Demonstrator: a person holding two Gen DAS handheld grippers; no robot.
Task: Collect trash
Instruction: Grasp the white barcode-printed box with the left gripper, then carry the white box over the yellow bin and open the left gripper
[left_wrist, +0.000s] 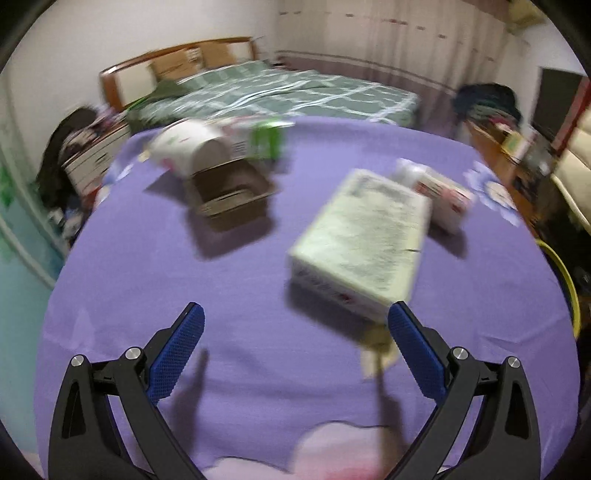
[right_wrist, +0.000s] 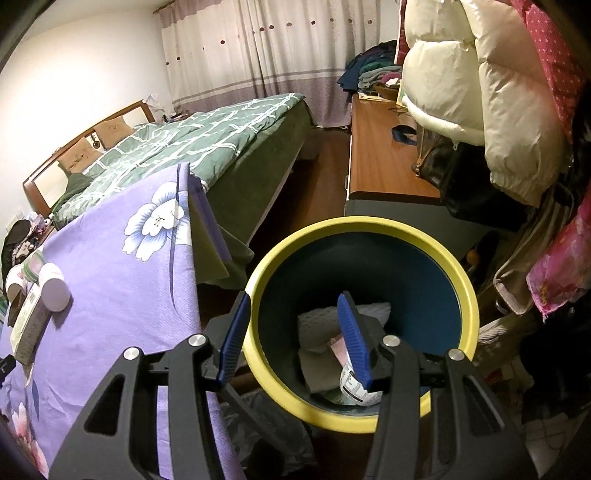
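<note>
**Hovering grippers split between table and bin**

Hanging above a purple cloth (left_wrist: 147, 280), the left gripper (left_wrist: 295, 325) stood with its blue pads (left_wrist: 177, 354) spread wide and nothing between them. Only this blurred view showed the table's clutter whole: a pale green box (left_wrist: 362, 240) lay just ahead of the right pad, a small brown carton (left_wrist: 232, 199) sat open farther back, and a white tub (left_wrist: 184, 147) lay on its side behind the carton. A white-and-pink packet (left_wrist: 443, 195) rested at the box's far corner. A scrap of paper (left_wrist: 376, 347) lay near the right pad.

The right gripper (right_wrist: 295, 325) was also open and empty, held over the rim of a yellow-edged bin (right_wrist: 469, 295) that stood on the floor beside the table. This sharper view alone looked inside the bin, where white tissue (right_wrist: 317, 321) and a printed wrapper (right_wrist: 354, 391) lay at the bottom. It caught the table only at its left edge, with the box (right_wrist: 29, 328) and a white bottle (right_wrist: 55, 288) beside it. The left view showed just a sliver of the bin's rim at its right edge. A green bed (right_wrist: 207, 140) stood beyond in both.
</note>
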